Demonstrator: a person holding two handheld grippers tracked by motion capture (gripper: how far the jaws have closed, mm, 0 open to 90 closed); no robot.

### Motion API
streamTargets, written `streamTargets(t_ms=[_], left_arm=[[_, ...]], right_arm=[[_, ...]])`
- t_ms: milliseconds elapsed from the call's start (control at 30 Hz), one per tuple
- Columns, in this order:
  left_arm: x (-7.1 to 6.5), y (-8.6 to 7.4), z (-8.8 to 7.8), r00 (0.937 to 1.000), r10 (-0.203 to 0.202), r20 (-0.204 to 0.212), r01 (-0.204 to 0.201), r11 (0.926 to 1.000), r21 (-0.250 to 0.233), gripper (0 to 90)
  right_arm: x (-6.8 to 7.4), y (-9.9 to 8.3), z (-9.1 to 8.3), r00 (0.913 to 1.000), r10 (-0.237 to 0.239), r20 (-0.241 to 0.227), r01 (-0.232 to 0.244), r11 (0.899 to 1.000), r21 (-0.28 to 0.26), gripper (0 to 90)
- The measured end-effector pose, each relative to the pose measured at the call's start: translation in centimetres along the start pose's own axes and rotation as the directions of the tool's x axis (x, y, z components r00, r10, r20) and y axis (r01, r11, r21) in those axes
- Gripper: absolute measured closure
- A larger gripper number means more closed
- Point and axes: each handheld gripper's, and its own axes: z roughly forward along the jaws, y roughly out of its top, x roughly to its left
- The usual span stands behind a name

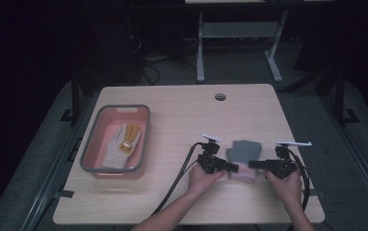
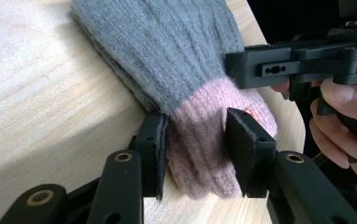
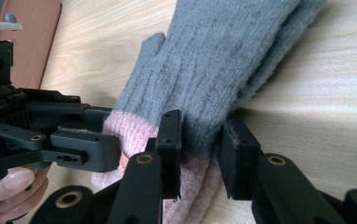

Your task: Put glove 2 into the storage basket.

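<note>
A grey knitted glove point(image 1: 242, 152) with a pink cuff lies flat on the wooden table point(image 1: 182, 115), fingers pointing away from the person. In the left gripper view the glove point(image 2: 167, 46) looks like two layers stacked. My left gripper point(image 1: 234, 167) comes in from the left, and its pads point(image 2: 155, 140) press both sides of the pink cuff point(image 2: 200, 154). My right gripper point(image 1: 252, 164) comes in from the right. Its pads point(image 3: 169, 140) pinch the glove point(image 3: 223, 56) at the line between grey and pink. The two grippers face each other across the cuff.
A pink bin with a grey rim point(image 1: 89, 144) stands at the table's left and holds a white and yellow glove point(image 1: 122, 142). A round cable hole point(image 1: 220, 96) sits near the far edge. Black cables trail from both grippers toward the near edge.
</note>
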Motion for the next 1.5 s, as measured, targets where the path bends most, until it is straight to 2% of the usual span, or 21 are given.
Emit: streamTargets(t_ms=[367,933,1500], left_arm=[[0.1,0.0,-0.5,0.9999,0.006,0.015,-0.006,0.9999,0.013,60.5],[0.2,0.2,-2.3,0.9997,0.024,0.005,-0.024,0.9996,-0.015,62.4],[-0.1,0.6,-5.4,0.9983,0.056,-0.018,-0.057,0.9975,-0.042,62.5]], right_arm=[[0.8,0.2,-0.1,0.9996,-0.028,0.004,0.028,1.000,0.007,72.7],[2.6,0.9,0.3,0.9985,-0.055,-0.008,0.055,0.998,0.005,73.1],[5.0,1.8,0.6,0.9951,-0.084,-0.053,0.083,0.997,-0.004,73.1]])
